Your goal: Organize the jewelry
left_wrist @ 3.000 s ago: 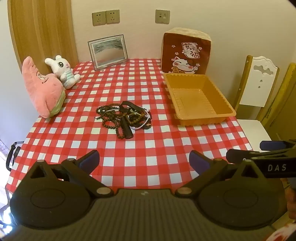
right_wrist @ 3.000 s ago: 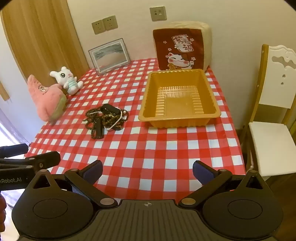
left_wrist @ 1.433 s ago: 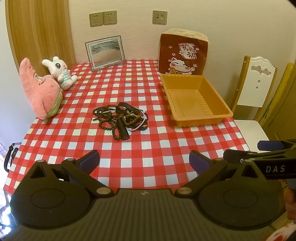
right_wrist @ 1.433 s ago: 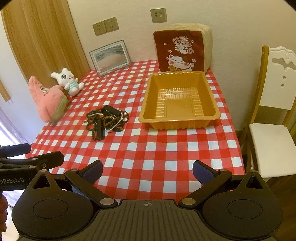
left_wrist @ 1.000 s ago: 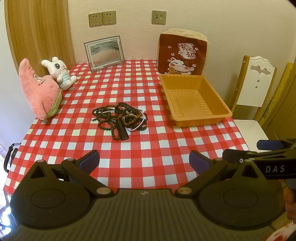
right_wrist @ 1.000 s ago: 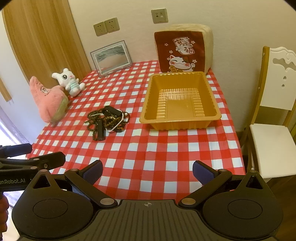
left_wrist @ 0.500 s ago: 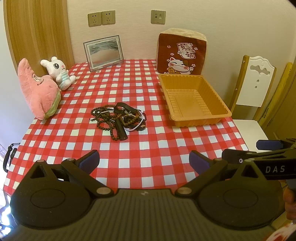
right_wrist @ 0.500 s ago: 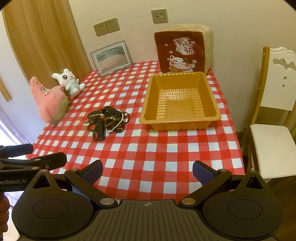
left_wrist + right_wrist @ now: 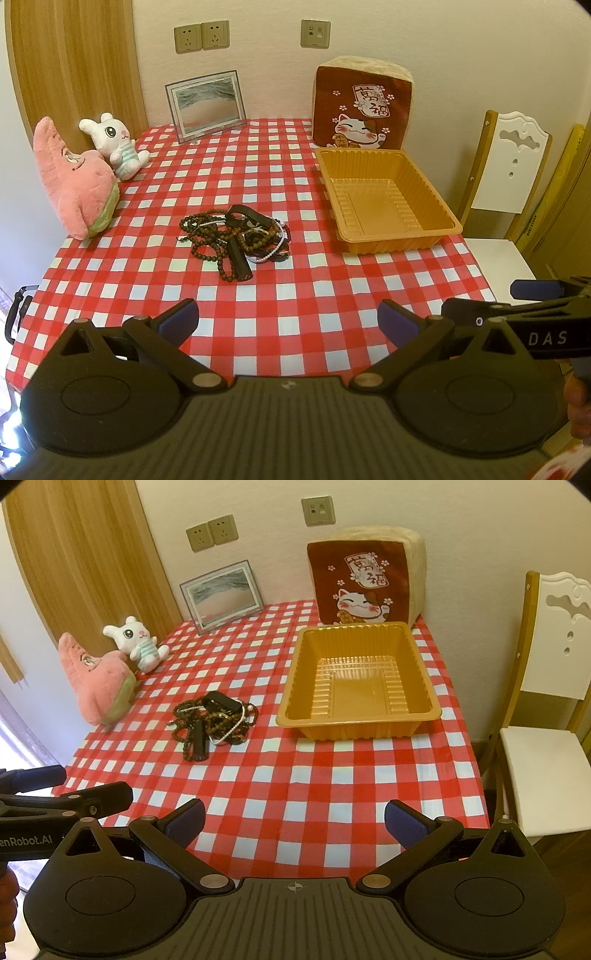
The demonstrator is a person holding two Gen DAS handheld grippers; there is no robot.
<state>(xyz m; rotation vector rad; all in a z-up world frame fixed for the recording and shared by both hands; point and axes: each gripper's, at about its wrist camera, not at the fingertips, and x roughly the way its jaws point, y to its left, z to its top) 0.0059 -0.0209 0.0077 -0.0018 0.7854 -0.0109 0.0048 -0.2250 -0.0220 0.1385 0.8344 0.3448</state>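
Observation:
A tangled pile of jewelry [image 9: 236,240], dark bead strings, a pale bead strand and black bands, lies mid-table on the red checked cloth; it also shows in the right wrist view [image 9: 212,722]. An empty orange plastic tray [image 9: 384,206] stands to its right, also seen in the right wrist view [image 9: 360,686]. My left gripper [image 9: 288,321] is open and empty, held over the table's near edge, well short of the pile. My right gripper [image 9: 293,821] is open and empty, also at the near edge, beside the left one.
A pink star plush [image 9: 74,181] and a white rabbit plush [image 9: 114,144] sit at the left edge. A picture frame [image 9: 205,103] and a brown cat cushion [image 9: 364,107] lean on the back wall. A white chair [image 9: 543,709] stands right of the table.
Both grippers have drawn back and risen slightly, so the table looks a little farther away. The jewelry and tray have not moved. Both grippers stay open.

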